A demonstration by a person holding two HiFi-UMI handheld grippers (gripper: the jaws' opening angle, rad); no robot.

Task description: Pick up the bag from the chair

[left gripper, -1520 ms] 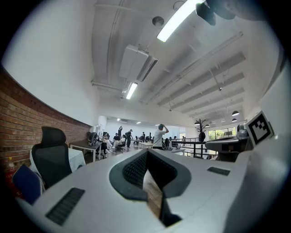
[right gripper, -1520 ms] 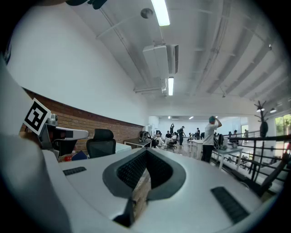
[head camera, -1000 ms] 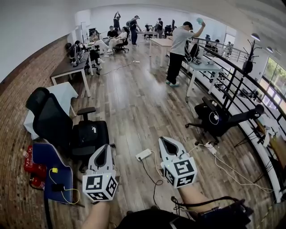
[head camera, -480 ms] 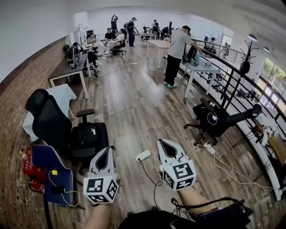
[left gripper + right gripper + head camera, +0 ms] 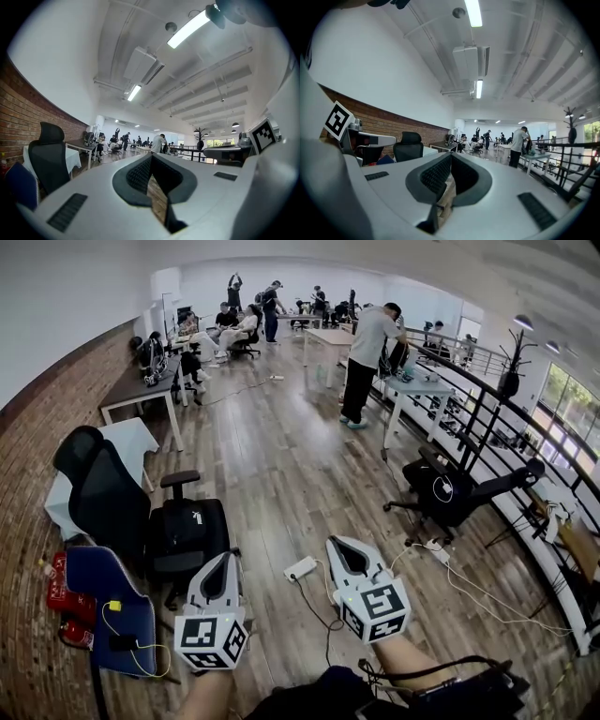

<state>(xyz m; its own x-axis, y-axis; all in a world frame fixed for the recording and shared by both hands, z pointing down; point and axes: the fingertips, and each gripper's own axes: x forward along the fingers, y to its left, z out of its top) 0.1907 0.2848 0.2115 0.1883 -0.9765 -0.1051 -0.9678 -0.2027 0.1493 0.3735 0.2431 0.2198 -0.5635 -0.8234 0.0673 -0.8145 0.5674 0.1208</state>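
A black bag (image 5: 185,532) sits on the seat of a black office chair (image 5: 98,488) at the left, by the brick wall. My left gripper (image 5: 223,561) hovers just right of and nearer than the bag, not touching it; its jaws are shut and hold nothing. My right gripper (image 5: 339,546) is further right over the wooden floor, also shut and empty. The left gripper view shows the chair's back (image 5: 48,159) at the left beyond the left gripper (image 5: 151,161); the bag is hidden there. In the right gripper view the chair (image 5: 410,147) stands left of the right gripper (image 5: 451,161).
A white power strip (image 5: 301,566) with cables lies on the floor between the grippers. A blue seat (image 5: 108,606) with a yellow cable stands at the near left. Another black chair (image 5: 450,491) and a railing (image 5: 487,399) are at the right. A person (image 5: 366,357) stands far ahead.
Both grippers have edged slightly toward the chair and stay shut. The standing person far ahead has lowered the raised arm.
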